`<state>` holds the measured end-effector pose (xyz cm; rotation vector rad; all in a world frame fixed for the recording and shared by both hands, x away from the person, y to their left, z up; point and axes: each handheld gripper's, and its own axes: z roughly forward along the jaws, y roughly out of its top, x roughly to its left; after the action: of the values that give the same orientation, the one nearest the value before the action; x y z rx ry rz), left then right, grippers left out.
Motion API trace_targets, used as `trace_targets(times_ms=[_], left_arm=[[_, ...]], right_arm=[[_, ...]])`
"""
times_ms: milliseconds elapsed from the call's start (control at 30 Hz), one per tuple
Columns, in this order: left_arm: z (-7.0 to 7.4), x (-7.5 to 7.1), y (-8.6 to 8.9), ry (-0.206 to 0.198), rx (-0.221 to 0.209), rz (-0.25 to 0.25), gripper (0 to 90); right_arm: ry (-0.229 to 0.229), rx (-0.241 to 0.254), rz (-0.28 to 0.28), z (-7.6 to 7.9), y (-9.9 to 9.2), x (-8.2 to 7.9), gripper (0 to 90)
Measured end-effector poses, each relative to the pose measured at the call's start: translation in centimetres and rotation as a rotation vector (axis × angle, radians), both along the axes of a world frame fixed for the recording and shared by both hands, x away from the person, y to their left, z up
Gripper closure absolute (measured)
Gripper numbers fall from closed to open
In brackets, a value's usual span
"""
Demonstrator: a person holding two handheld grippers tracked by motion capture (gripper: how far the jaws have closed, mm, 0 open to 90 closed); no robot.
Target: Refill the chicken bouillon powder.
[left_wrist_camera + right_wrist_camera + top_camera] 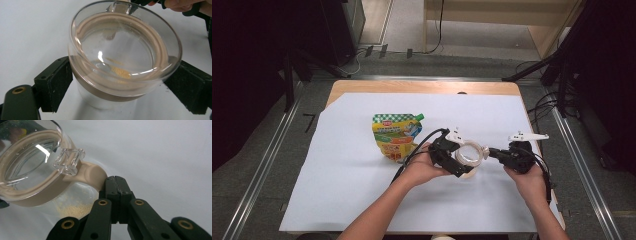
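A clear glass jar (470,155) with a beige seal ring sits between my two grippers on the white sheet. My left gripper (123,83) is shut on the jar, one black pad (56,83) pressing on each side just under the rim. The glass lid (125,47) sits tilted on top. My right gripper (115,182) is shut, its tips pinching the end of the lid's beige tab (92,173) below the clear knob (68,161). Pale yellow grains (75,210) lie in the bottom of the jar.
A yellow and green spouted pouch (396,135) lies flat on the sheet just left of my left hand. The white sheet (352,180) covers most of the wooden table (422,86). Cables and dark stands lie on the floor around the table.
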<state>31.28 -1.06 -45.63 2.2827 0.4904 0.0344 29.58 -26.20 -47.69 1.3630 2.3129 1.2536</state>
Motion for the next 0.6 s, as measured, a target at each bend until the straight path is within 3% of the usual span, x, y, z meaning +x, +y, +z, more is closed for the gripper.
trace_targets(times_ms=[467,600], left_arm=[[-0.06,-0.03,-0.07,-0.007,0.001,-0.003,11.2],[0.27,-0.30,-0.14,-0.051,0.000,-0.002,10.8]], right_arm=[[-0.004,-0.005,-0.001,0.04,0.05,-0.07,90.0],[-0.006,-0.006,-0.001,0.05,0.07,-0.10,90.0]])
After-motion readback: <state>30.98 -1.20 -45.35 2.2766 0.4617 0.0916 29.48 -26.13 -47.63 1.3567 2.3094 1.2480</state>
